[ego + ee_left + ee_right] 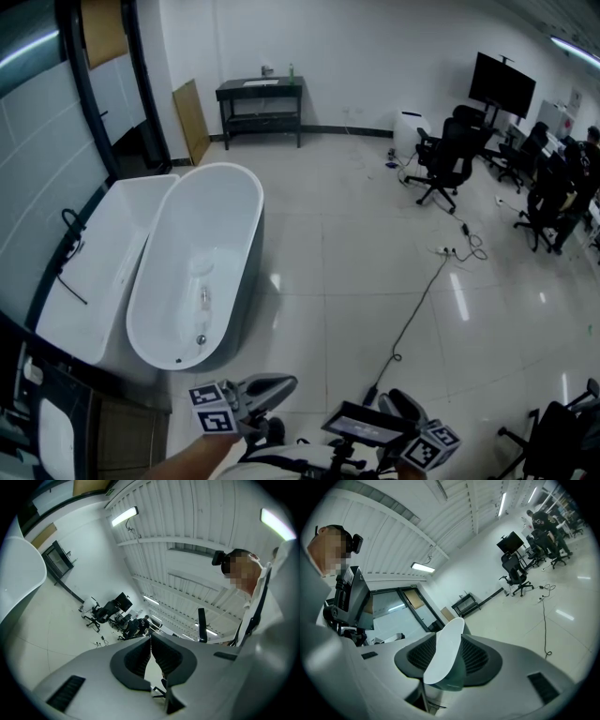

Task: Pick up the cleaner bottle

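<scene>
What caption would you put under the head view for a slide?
Left gripper and right gripper sit low in frame before an oval white bathtub on a tiled floor.

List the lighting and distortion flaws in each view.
Head view: the fisheye bends the walls, and light streaks glare on the glossy floor. Left gripper view: dark round vignette, with the ceiling lamp blown out. Right gripper view: same vignette, with the tube light overexposed.
</scene>
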Available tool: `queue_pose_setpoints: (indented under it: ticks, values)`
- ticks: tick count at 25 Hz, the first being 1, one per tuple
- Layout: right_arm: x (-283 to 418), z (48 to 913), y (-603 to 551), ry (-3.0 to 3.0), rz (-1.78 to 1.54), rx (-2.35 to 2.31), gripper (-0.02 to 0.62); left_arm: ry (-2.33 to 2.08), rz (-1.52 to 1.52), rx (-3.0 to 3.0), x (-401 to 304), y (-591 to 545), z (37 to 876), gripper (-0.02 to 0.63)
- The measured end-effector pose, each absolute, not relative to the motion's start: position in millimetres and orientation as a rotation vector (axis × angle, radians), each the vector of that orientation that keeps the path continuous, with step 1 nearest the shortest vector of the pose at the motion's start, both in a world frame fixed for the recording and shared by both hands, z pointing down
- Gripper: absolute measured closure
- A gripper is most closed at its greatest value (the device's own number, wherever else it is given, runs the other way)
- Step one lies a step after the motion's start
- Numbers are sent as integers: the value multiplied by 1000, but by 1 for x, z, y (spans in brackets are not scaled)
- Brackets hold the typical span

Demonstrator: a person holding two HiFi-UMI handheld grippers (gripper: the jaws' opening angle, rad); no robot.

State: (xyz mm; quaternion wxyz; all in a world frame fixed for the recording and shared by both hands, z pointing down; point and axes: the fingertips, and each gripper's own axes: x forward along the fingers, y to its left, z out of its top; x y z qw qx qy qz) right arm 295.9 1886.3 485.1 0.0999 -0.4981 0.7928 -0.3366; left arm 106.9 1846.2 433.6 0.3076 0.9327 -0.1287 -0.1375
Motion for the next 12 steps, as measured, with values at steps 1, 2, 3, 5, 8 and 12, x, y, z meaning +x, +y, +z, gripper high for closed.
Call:
queue_pose_setpoints:
  ticks: [1, 2, 3, 5, 8, 12]
  values:
    - [297, 485, 1886, 2343, -992, -1475, 440, -345, -365, 2469, 105, 1845, 434, 606]
    - [297, 485, 1884, 2342, -986, -1480, 439, -350, -368, 2472, 104, 1843, 434, 606]
    - [298, 485, 1882, 2340, -982, -1484, 439, -353, -369, 2473, 103, 1841, 434, 606]
    - [295, 488, 1881, 2335, -995, -1487, 439, -359, -369, 2469, 101, 1838, 435, 606]
    - [295, 496, 1884, 2338, -1014, -1500, 439, -370, -369, 2461, 99, 1838, 436, 606]
    - [296, 495, 1880, 2356, -988, -1522, 439, -375, -365, 2477, 98, 1835, 434, 606]
